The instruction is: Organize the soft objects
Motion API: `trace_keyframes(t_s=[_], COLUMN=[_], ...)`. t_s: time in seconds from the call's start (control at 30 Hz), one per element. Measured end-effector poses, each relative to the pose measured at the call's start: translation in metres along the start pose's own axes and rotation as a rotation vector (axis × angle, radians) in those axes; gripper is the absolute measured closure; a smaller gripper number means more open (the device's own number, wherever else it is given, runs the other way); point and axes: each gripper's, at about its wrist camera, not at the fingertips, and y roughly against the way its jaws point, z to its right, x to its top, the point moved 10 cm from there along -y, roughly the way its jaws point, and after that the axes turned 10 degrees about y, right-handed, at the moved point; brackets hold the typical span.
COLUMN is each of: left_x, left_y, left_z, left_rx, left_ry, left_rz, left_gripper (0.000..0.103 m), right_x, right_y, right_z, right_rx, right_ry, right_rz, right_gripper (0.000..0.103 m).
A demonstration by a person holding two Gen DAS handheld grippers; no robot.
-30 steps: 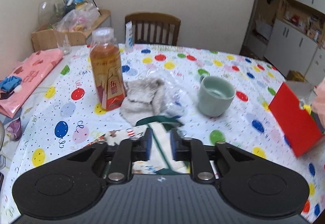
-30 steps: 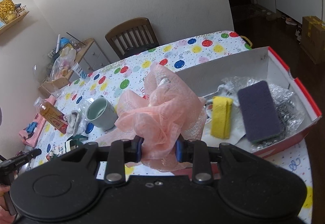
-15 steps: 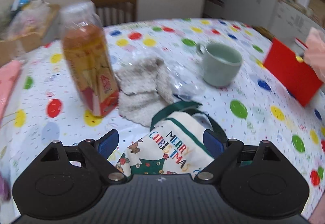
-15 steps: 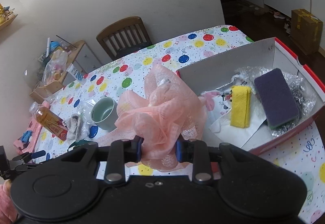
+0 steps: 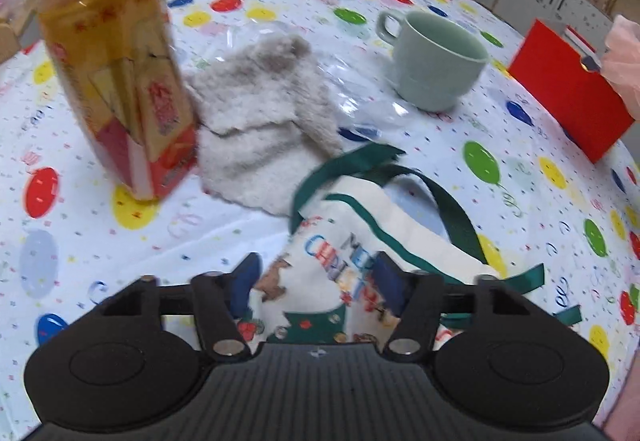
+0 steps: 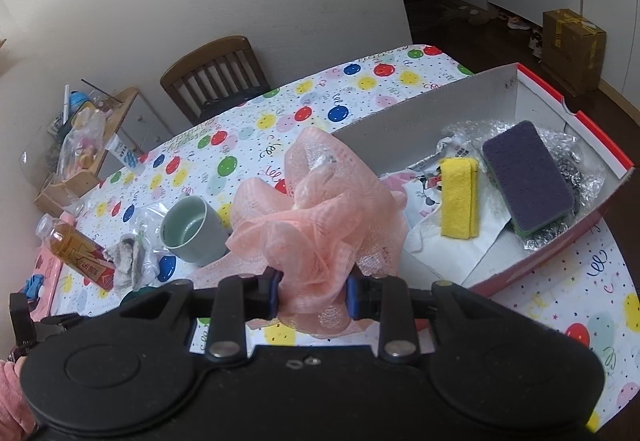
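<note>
While level, the right hand-held gripper (image 6: 313,292) (closed) pinches the loofah (image 6: 320,217).

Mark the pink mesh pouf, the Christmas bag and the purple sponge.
pink mesh pouf (image 6: 320,225), right wrist view, bunched middle.
Christmas bag (image 5: 340,237), left wrist view, printed front.
purple sponge (image 6: 526,177), right wrist view, top face.

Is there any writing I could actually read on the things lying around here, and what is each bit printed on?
"CHRI": coloured letters on the small Christmas bag; the other letters are cut off by the left gripper.
Tea bottle: red label characters, too blurred to read.
Printed paper in the red box: print too small to read.
White tube by the wall: label too small to read.
Cardboard carton on the floor: markings unreadable.
</note>
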Motion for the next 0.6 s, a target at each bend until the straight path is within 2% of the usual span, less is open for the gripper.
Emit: trace_keyframes(t_s=[0.03,0.17,0.23,0.43,0.6], left_x=[0.0,0.001,0.001,-0.003,-0.005], left_y=[0.0,0.005,0.009,0.022,0.038], left_z=[0.001,-0.002,-0.002,0.01,0.032], left_rx=[-0.002,-0.011,-0.018,0.017,-0.012], left_ry=[-0.001,0.051,0.074,0.104,0.123], left_rz=[0.002,-0.003,0.0,0.023,0.05], left_gripper=[0.046,0.075,0.084,0.09,0.095], right_x=[0.0,0.001,0.001,0.001,0.001], right_y=[0.0,0.0,0.0,0.002,0.005], right_z=[0.0,-0.001,-0.001,0.002,0.009], right_rx=[-0.002,-0.006,-0.005,0.001,0.011], right_ry=[-0.002,0.001,-0.001,-0.009,-0.016], right_rz=[0.0,0.004,0.002,0.011,0.021], right_gripper=[0.074,0.074,0.074,0.074,0.074])
